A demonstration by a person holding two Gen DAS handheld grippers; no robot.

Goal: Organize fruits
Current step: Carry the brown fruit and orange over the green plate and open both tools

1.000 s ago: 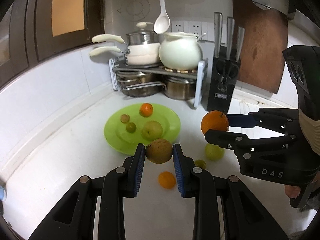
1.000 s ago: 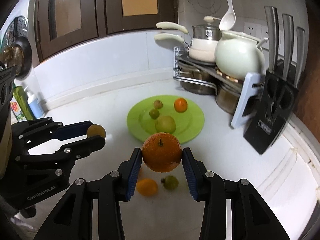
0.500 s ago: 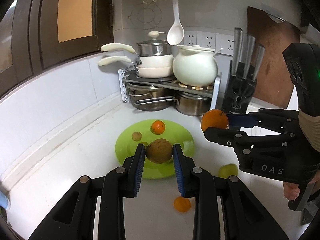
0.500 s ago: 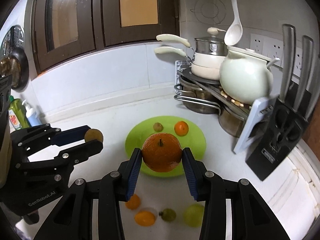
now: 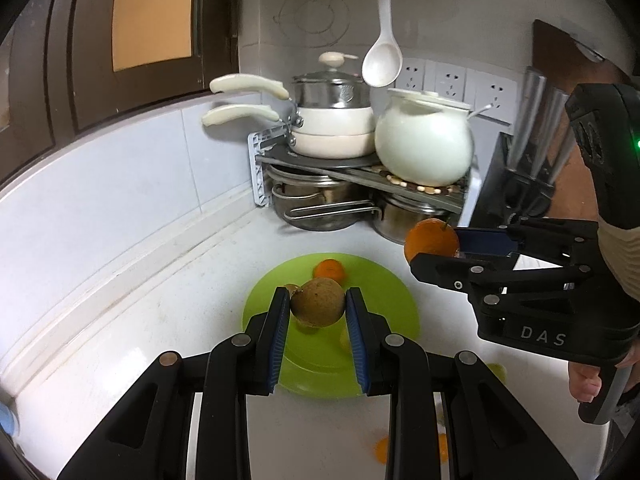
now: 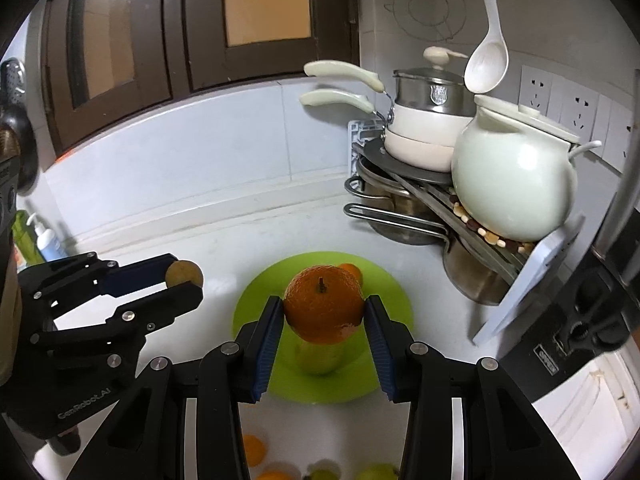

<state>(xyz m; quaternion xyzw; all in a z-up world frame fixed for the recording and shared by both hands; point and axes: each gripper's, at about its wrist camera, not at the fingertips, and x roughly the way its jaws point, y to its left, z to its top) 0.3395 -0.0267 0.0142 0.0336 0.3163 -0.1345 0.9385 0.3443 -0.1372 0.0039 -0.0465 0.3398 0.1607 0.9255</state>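
Right, both loaded: left gripper [image 5: 318, 306] clamped on brown fruit [image 5: 317, 301], right gripper [image 6: 324, 314] clamped on orange [image 6: 323, 307], both over green plate [image 5: 384, 280] w/ small tangerine [image 5: 329, 270] at 12 o'clock. Orange looks firm, round, prob rolls; grip across widest part.

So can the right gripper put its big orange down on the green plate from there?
Probably yes. The right gripper holds the orange above the green plate, with bare plate showing around the fruit already there.
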